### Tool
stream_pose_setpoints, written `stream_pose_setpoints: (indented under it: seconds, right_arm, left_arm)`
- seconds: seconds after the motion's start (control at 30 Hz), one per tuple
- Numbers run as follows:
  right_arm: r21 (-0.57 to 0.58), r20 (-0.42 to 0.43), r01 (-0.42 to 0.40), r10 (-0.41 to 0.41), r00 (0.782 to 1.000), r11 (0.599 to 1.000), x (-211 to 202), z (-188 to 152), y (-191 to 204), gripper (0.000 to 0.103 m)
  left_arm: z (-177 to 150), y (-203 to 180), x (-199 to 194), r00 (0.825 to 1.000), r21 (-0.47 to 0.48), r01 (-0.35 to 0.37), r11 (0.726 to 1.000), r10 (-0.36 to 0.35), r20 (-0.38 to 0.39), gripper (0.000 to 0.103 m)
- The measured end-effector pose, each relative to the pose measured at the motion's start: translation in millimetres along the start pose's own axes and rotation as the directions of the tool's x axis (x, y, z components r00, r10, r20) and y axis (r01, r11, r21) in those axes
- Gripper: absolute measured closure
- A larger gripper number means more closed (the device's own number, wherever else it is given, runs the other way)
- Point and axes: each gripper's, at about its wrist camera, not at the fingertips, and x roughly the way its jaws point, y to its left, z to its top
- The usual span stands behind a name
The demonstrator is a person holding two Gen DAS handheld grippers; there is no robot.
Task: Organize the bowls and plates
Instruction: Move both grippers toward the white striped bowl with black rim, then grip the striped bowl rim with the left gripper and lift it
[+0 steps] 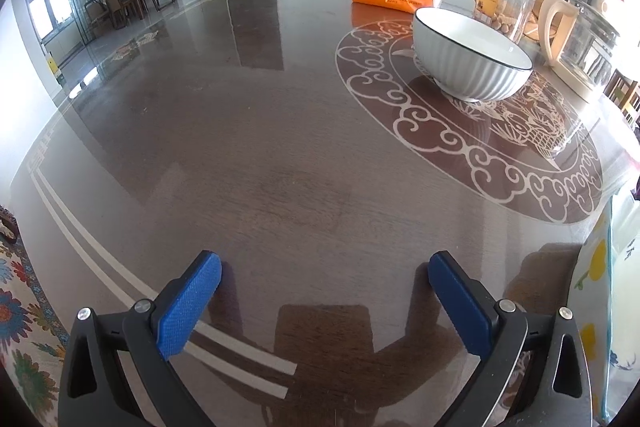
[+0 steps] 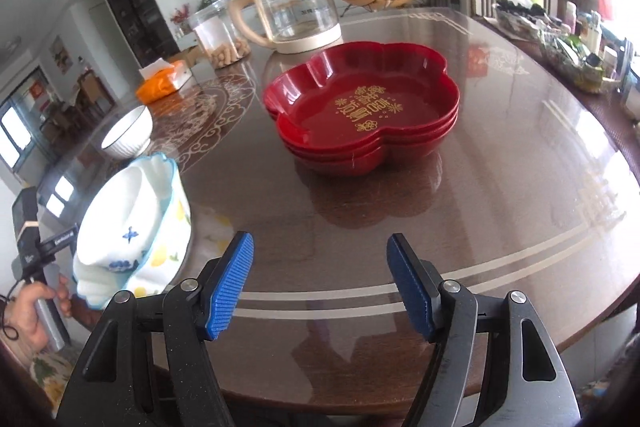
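Observation:
A white ribbed bowl (image 1: 472,55) with a dark rim stands on the round brown table (image 1: 280,147), ahead and right of my open, empty left gripper (image 1: 324,265). It also shows small at the left in the right wrist view (image 2: 128,135). A stack of three red flower-shaped plates (image 2: 364,107) sits mid-table ahead of my open, empty right gripper (image 2: 320,247). A stack of white bowls with lemon and blue prints (image 2: 136,227) stands at the near left, its edge also showing in the left wrist view (image 1: 604,307).
A glass kettle (image 2: 296,15), a clear jar of snacks (image 2: 220,35) and an orange tissue pack (image 2: 160,79) stand at the table's far side. A cluttered tray (image 2: 560,43) lies at the right edge. The left hand-held gripper's handle (image 2: 36,267) is at the far left.

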Motion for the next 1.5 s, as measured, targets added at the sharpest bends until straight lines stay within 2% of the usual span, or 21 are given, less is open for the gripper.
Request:
stream_pose_setpoints:
  seconds: [0.07,0.2,0.4,0.47,0.57,0.77,0.87,0.97,1.07,1.17,1.23,1.3,1.33,1.37,1.4,1.5]
  right_arm:
    - [-0.049,0.07,0.017,-0.013,0.997,0.999,-15,2,6,0.03]
    - [-0.037,0.187,0.045,-0.037,0.982,0.998,-41,4,16,0.03]
    - [-0.084,0.256,0.016,0.006,0.967,0.996,-61,15,46,0.03]
    - [-0.079,0.281,0.012,0.011,0.96,0.997,-68,19,50,0.03]
    - [-0.082,0.266,-0.025,0.046,0.963,0.996,-79,28,52,0.03]
    - [-0.285,0.227,-0.026,0.093,0.969,0.958,-84,62,67,0.03]
    - [-0.364,0.168,-0.056,0.125,0.978,0.93,-72,90,82,0.03]
    - [-0.374,0.041,-0.18,0.21,0.977,0.91,-42,129,101,0.029]
    - [-0.326,-0.139,-0.308,0.277,0.951,0.894,19,171,125,0.029]
    - [-0.312,-0.252,-0.336,0.263,0.931,0.889,90,197,156,0.029]
    - [-0.302,-0.346,-0.375,0.266,0.9,0.876,137,206,180,0.029]
    - [-0.259,-0.439,-0.426,0.287,0.851,0.867,179,207,201,0.031]
    - [-0.248,-0.469,-0.435,0.285,0.836,0.866,197,206,211,0.032]
    - [-0.246,-0.492,-0.438,0.278,0.825,0.865,213,206,222,0.033]
    - [-0.248,-0.504,-0.439,0.272,0.82,0.864,227,205,232,0.039]
    - [-0.237,-0.554,-0.444,0.256,0.793,0.864,263,200,256,0.044]
  left_arm:
    - [-2,8,-12,0.999,0.004,0.034,0.999,-0.034,-0.016,0.0]
    - [-3,31,-55,0.999,0.024,0.028,0.999,-0.029,0.04,0.0]
    - [-19,71,-116,0.983,-0.093,0.126,0.988,-0.112,0.145,0.0]
    - [-22,76,-120,0.982,-0.122,0.142,0.982,-0.124,0.146,0.0]
    - [-26,78,-117,0.979,-0.155,0.173,0.973,-0.153,0.136,0.001]
    - [-11,62,-92,0.983,-0.176,0.18,0.968,-0.171,0.066,0.001]
    - [13,52,-77,0.978,-0.188,0.208,0.96,-0.205,0.034,0.001]
    - [43,38,-61,0.977,-0.182,0.214,0.96,-0.215,0.014,0.001]
    - [79,20,-39,0.975,-0.178,0.213,0.961,-0.22,-0.025,0.001]
    - [112,8,-17,0.966,-0.225,0.244,0.943,-0.257,-0.031,0.002]
    - [129,-1,-1,0.957,-0.254,0.269,0.929,-0.288,-0.038,0.007]
    - [141,-11,15,0.957,-0.252,0.255,0.933,-0.281,-0.071,0.011]
    - [146,-16,23,0.958,-0.245,0.243,0.939,-0.271,-0.089,0.018]
    - [149,-20,30,0.959,-0.238,0.229,0.944,-0.261,-0.11,0.023]
    - [152,-24,38,0.957,-0.236,0.224,0.946,-0.259,-0.133,0.031]
    - [156,-32,55,0.95,-0.232,0.216,0.948,-0.259,-0.175,0.05]
